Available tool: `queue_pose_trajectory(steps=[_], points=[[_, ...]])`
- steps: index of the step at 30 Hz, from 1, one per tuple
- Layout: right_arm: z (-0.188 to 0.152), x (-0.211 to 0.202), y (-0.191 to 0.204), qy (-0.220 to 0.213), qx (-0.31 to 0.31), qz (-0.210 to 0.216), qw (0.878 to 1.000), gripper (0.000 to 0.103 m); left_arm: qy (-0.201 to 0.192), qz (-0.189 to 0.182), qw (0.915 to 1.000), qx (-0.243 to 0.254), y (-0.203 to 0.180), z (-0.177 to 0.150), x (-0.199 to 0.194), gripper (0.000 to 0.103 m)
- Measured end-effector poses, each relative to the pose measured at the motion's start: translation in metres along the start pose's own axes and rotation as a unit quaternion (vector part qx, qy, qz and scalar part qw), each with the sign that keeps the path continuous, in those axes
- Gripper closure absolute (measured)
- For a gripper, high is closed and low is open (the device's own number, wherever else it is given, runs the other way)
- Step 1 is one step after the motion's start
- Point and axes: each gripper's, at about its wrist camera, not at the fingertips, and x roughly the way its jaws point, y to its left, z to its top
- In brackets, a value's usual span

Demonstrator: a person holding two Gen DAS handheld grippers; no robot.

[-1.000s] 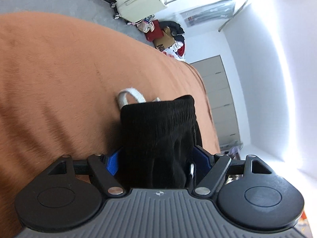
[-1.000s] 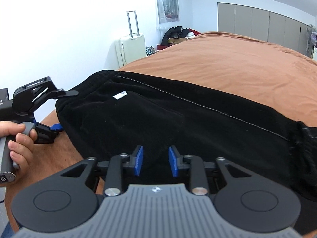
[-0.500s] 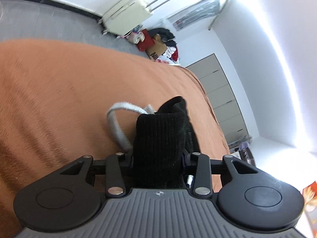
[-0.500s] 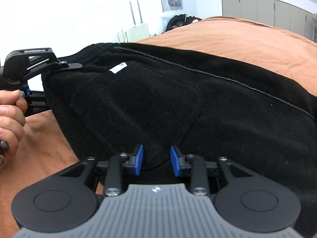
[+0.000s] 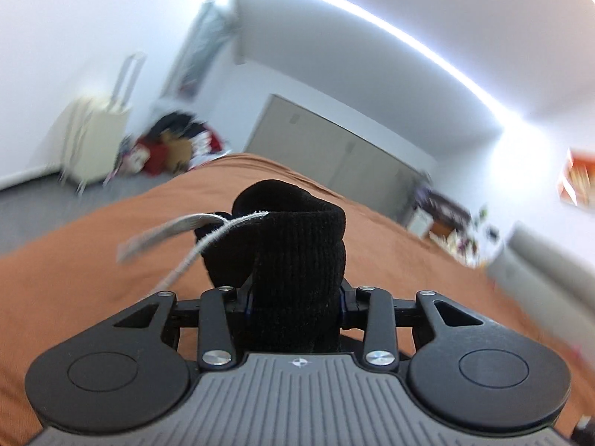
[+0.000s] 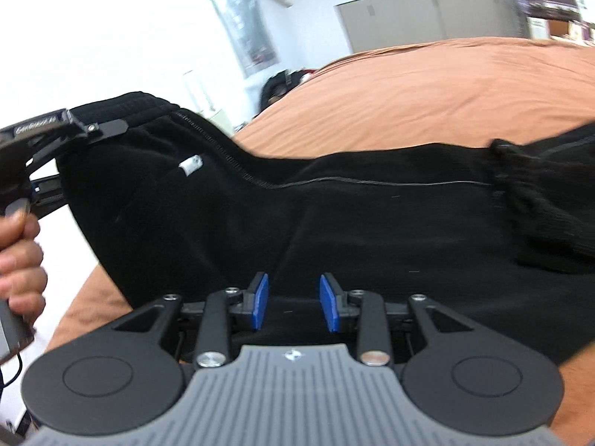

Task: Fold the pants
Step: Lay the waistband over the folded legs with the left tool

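Most of the black pants [image 6: 334,223] sprawl across the brown bedspread [image 6: 446,85], so we carry the ribbed waistband [image 5: 297,252], clamped in our left gripper [image 5: 295,297], evenly toward the cuffs while our right gripper [image 6: 293,306], parted and empty, steadies the hem and the dangling drawstring [image 5: 178,230] stays clear.

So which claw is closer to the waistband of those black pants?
The left. The left claw is clamped right on the waistband, lifting it off the bed. The right claw sits open, lower down over the middle of the pants.
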Motion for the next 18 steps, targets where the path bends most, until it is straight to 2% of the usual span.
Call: queue_pose_trajectory(steps=[3,6,11,16,18], points=[[0.0,-0.014,-0.016,-0.011,0.027,-0.009,1.0,0.074,0.012,-0.014,0.9964,0.082,-0.043,-0.012,0.008,0.061],[-0.002,-0.023,-0.026,-0.017,0.042,-0.014,0.999,0.074,0.033,-0.032,0.9869,0.155,-0.083,-0.033,0.019,0.061],[-0.003,-0.037,-0.038,-0.029,0.057,-0.031,0.997,0.074,0.088,-0.016,0.9621,0.258,-0.138,-0.077,0.046,0.061],[-0.004,-0.053,-0.053,-0.039,0.074,-0.054,0.995,0.073,0.126,-0.005,0.9442,0.304,-0.158,-0.115,0.065,0.06],[-0.004,-0.061,-0.061,-0.044,0.083,-0.062,0.994,0.073,0.136,-0.001,0.9309,0.339,-0.165,-0.133,0.067,0.057]])
